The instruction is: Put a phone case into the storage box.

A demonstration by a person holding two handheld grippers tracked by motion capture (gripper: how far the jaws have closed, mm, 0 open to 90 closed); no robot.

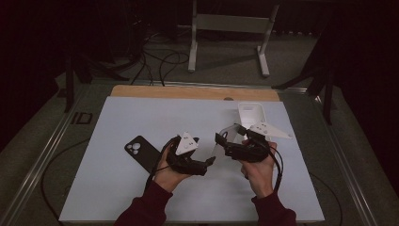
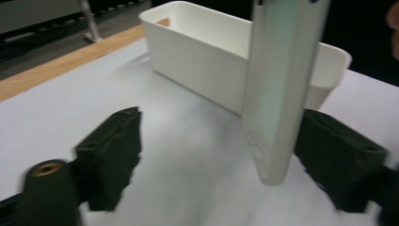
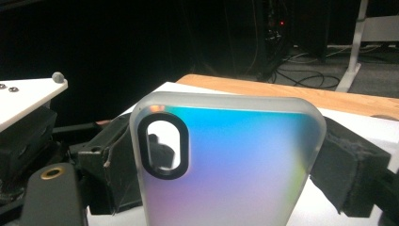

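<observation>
1. Phone case [image 3: 226, 160] clamped between jaws of right gripper [image 1: 225, 143], held clear of table [image 1: 117, 188] near centre, slightly toward 3 o'clock.
2. Case: translucent, iridescent back, oval camera cutout [image 3: 163, 145] near top corner in right gripper view.
3. Left gripper [image 1: 207, 164] at 9 o'clock of the case, jaws spread wide, gripping nothing; in left gripper view, case [image 2: 282, 89] stands just inside one jaw, contact cannot be told.
4. Black phone [image 1: 141, 151] flat on table at 9 o'clock of left hand [image 1: 167, 176], camera end toward 10 o'clock, untouched.
5. White bin [image 1: 251, 114] at 1 o'clock of grippers, near far table edge; contents not visible.
6. Progress guess: case picked up, done. Left: either handover to left gripper or fitting case onto phone; neither begun as far as seen.
7. Case long axis roughly upright, camera-cutout end up, edge-on to left gripper, back face toward right gripper camera.
8. Right hand [image 1: 259, 172] under its gripper, at 5 o'clock of the case.
</observation>
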